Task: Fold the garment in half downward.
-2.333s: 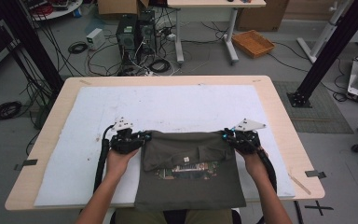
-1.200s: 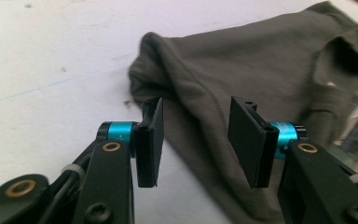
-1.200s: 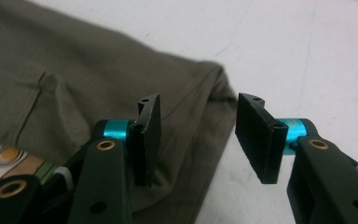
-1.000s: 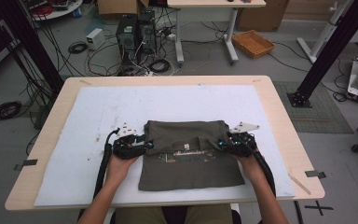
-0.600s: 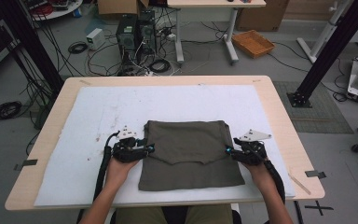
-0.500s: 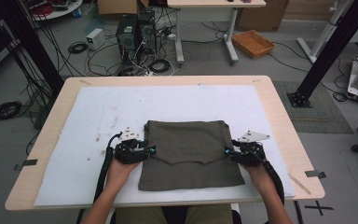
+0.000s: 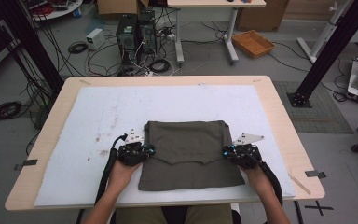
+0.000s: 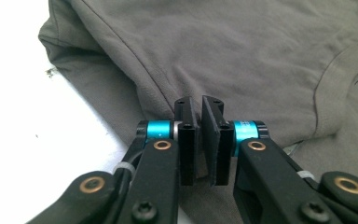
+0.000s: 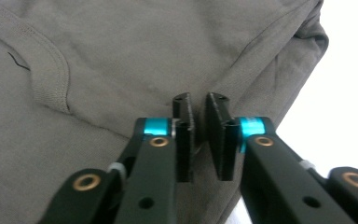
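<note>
High view: folded shirt (image 7: 189,154) lies flat on the white mat (image 7: 93,121), at the near middle of the table (image 7: 279,121). Left gripper (image 8: 199,140) sits at its left edge, right gripper (image 9: 199,140) at its right edge; both have just closed, jaws nearly together, no cloth visibly pinched.

the folded shirt (image 7: 189,154) is olive-grey knit cloth, lying flat on the white mat (image 7: 93,116) near the table's front edge, roughly midway between its left and right sides. it forms a near-square block, with an upper layer folded down over the lower one and ending in a shallow point near the middle. its ribbed neckline (image 9: 51,84) curves across the top layer, and the folded sleeve corners bunch slightly at the far edges.
</note>
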`<state>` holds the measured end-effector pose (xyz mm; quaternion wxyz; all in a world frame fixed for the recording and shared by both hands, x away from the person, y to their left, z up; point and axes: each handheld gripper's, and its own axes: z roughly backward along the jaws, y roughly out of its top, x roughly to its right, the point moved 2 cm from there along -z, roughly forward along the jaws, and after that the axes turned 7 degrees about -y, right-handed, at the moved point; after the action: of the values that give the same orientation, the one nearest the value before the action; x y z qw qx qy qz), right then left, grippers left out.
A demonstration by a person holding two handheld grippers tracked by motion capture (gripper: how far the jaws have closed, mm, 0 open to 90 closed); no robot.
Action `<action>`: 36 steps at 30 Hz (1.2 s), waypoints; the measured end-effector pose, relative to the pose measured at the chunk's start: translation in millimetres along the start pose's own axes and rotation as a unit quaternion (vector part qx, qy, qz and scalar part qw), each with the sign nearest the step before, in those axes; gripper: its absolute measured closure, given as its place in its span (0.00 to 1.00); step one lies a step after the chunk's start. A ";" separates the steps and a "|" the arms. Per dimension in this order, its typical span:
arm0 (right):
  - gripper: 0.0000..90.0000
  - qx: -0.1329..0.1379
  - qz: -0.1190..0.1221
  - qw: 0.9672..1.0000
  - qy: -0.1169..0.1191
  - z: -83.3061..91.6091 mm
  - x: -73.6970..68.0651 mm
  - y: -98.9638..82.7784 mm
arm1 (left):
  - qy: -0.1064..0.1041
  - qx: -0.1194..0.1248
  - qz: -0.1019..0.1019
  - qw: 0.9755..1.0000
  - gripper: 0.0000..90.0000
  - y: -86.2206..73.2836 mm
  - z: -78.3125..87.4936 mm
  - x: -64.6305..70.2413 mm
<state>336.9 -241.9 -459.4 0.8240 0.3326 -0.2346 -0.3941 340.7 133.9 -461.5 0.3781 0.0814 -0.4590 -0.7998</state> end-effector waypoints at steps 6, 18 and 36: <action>0.98 0.018 0.003 1.000 -0.008 6.4 2.0 1.3 | -0.021 0.032 0.015 0.999 0.96 3.2 9.1 0.4; 0.99 0.078 0.009 0.997 -0.009 39.1 -3.7 -2.4 | -0.076 0.085 0.027 0.993 0.96 -8.7 44.2 15.7; 0.99 0.078 0.036 0.996 0.008 75.7 -27.2 -32.5 | -0.092 0.058 0.007 0.994 0.96 -36.6 62.4 42.2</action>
<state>256.0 -262.7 -436.0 0.8113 0.3898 -0.2701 -0.3420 262.0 157.9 -446.2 0.3349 0.0263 -0.5381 -0.7730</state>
